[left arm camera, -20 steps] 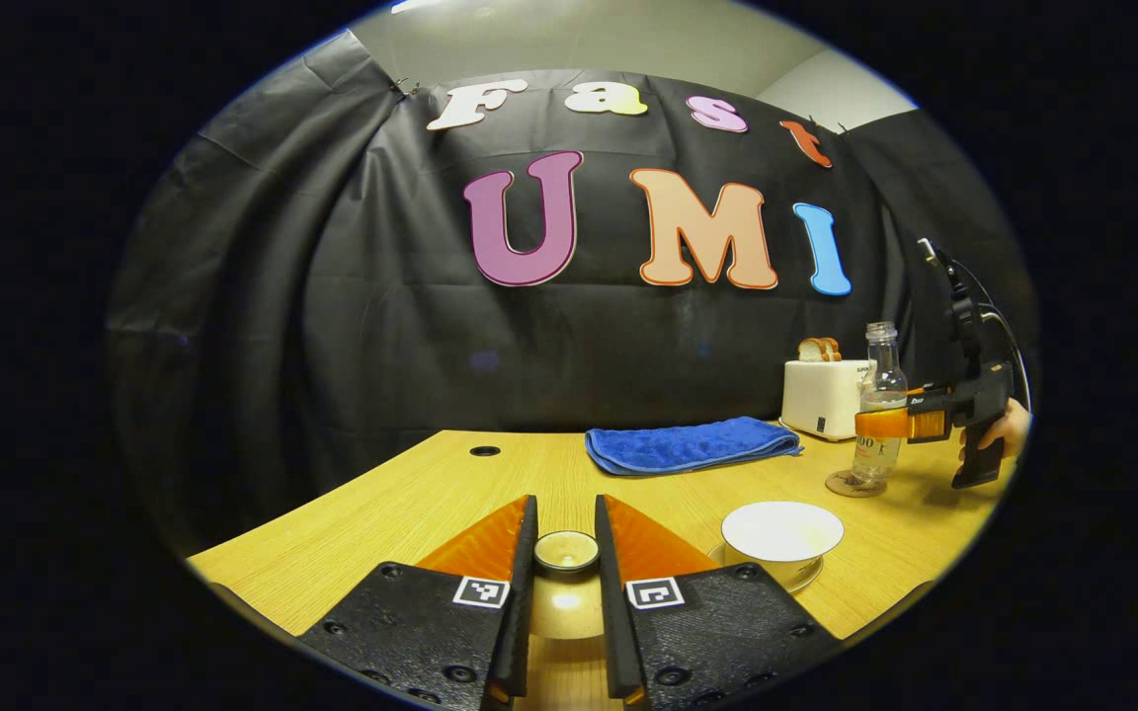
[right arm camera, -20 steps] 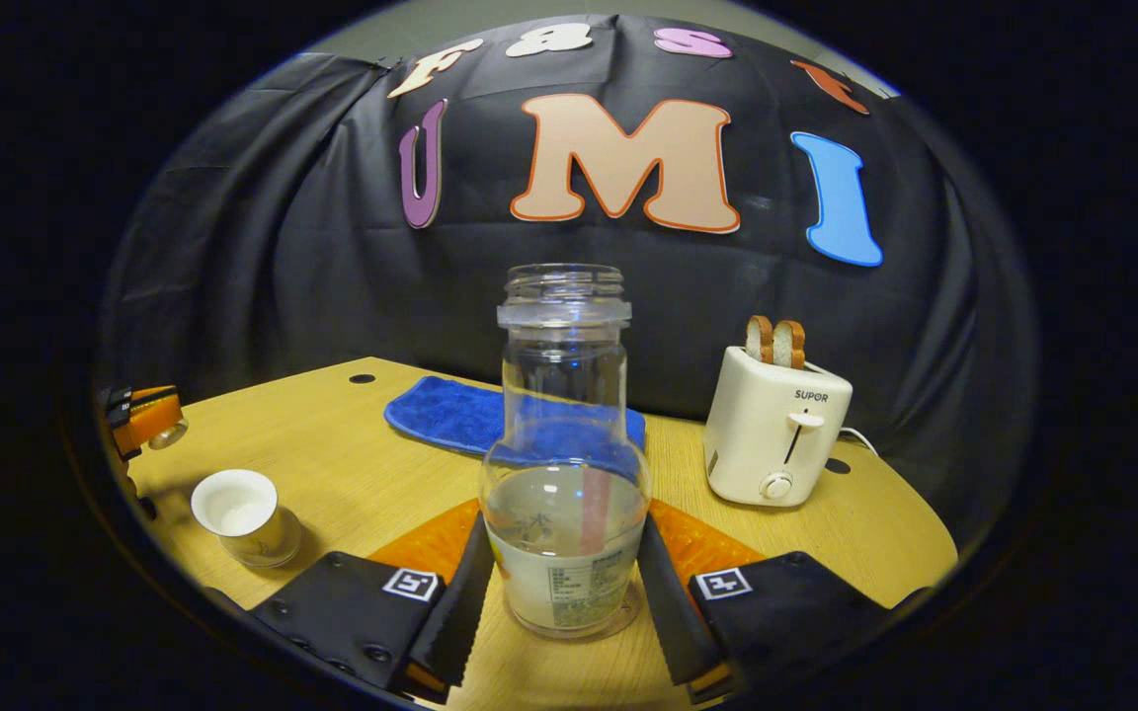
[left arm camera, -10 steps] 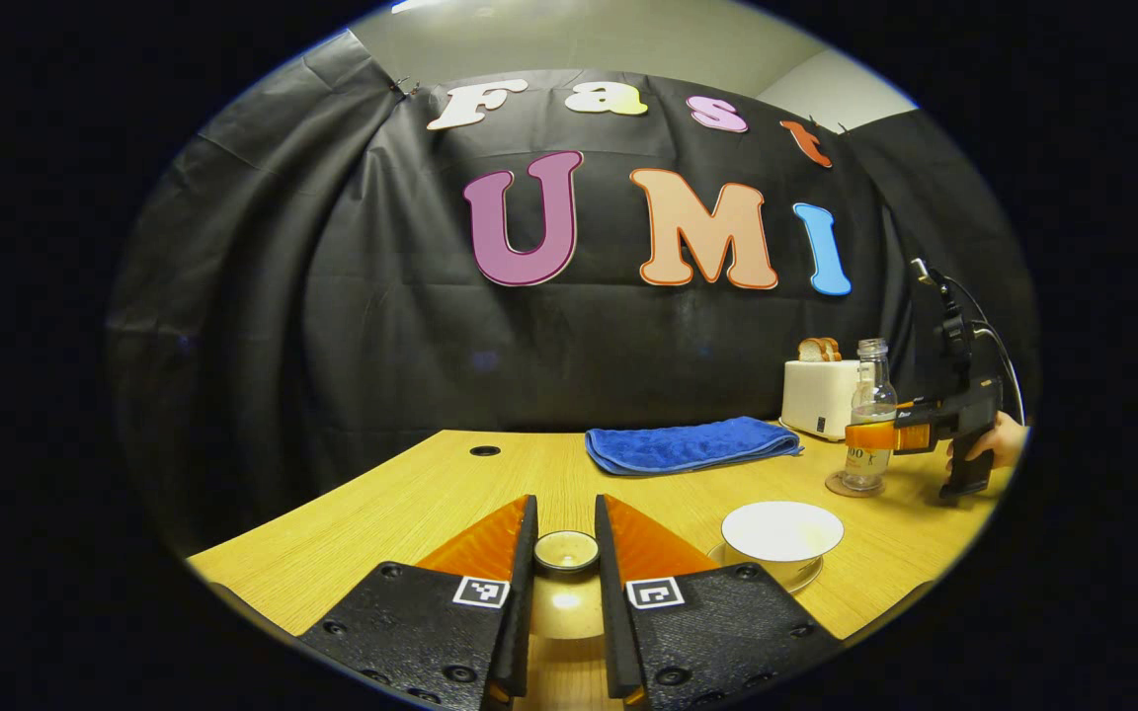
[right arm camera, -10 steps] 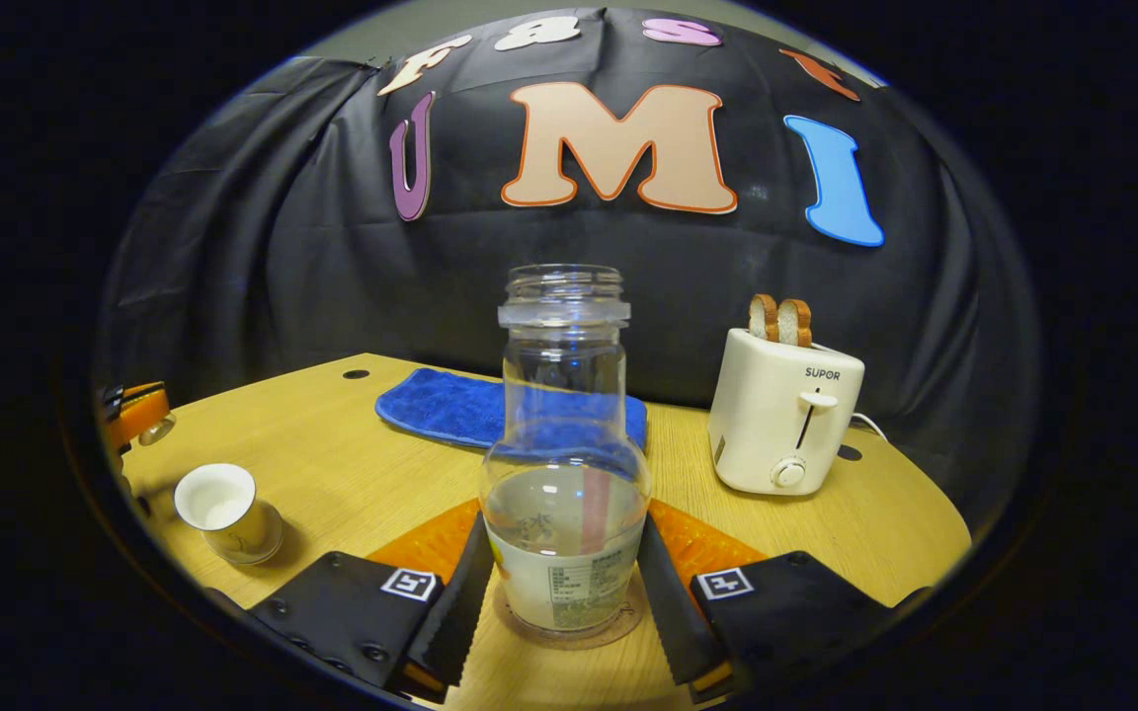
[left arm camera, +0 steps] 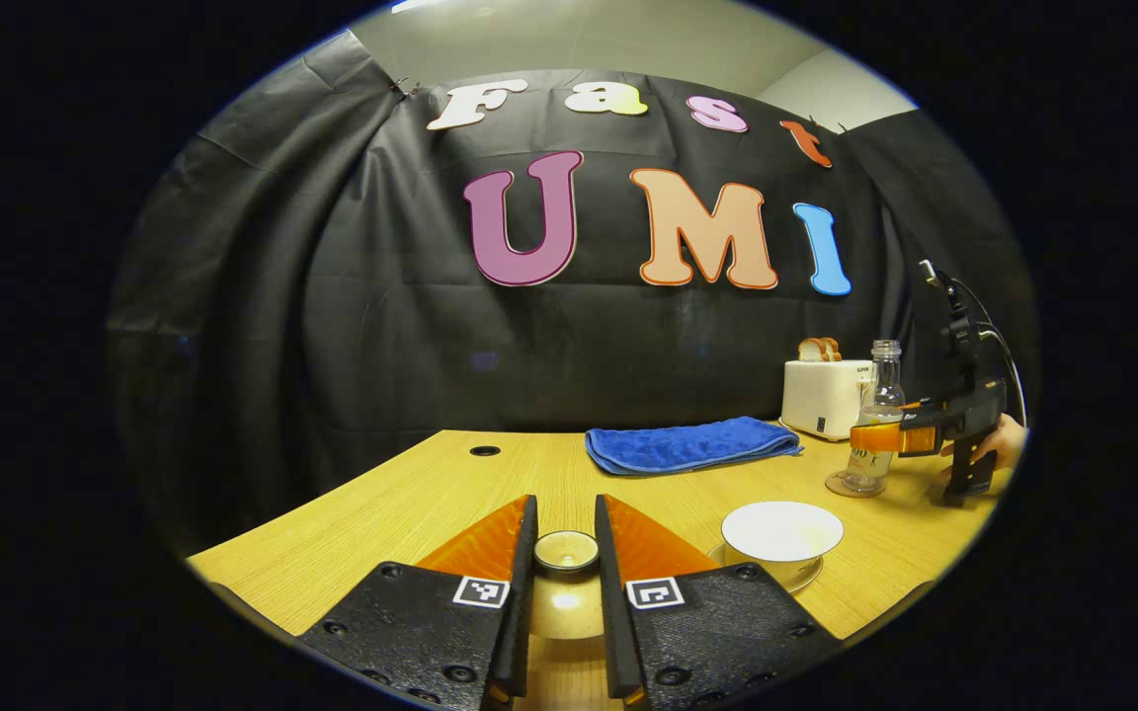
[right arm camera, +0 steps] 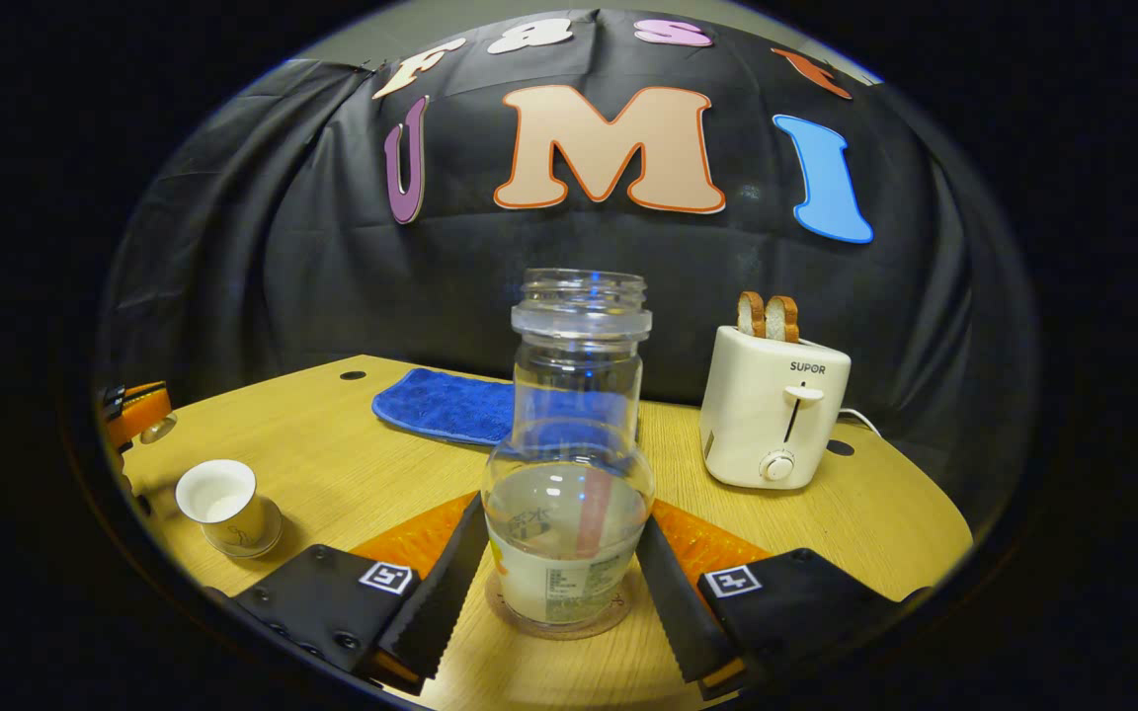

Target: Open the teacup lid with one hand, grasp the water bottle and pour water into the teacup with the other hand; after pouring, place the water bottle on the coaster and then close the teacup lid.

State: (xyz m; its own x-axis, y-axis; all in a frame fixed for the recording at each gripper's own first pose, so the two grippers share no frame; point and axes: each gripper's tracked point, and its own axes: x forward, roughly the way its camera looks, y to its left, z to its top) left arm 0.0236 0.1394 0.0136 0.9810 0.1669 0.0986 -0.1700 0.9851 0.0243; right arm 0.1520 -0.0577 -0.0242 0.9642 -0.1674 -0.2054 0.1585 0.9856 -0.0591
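Holding the teacup lid pinched between its fingers, the left gripper hovers left of the open teacup. Right of the teacup, the water bottle stands on the coaster, the right gripper spread, flanking it. Beyond, a toaster reads "SUPOR".

Left gripper, seen in its own view: fingers level and pointing forward, jaws narrowly parted and pressing on the lid knob; right gripper: fingers spread wider, flanking the bottle (contact on the left side uncertain); a hand grips its handle.
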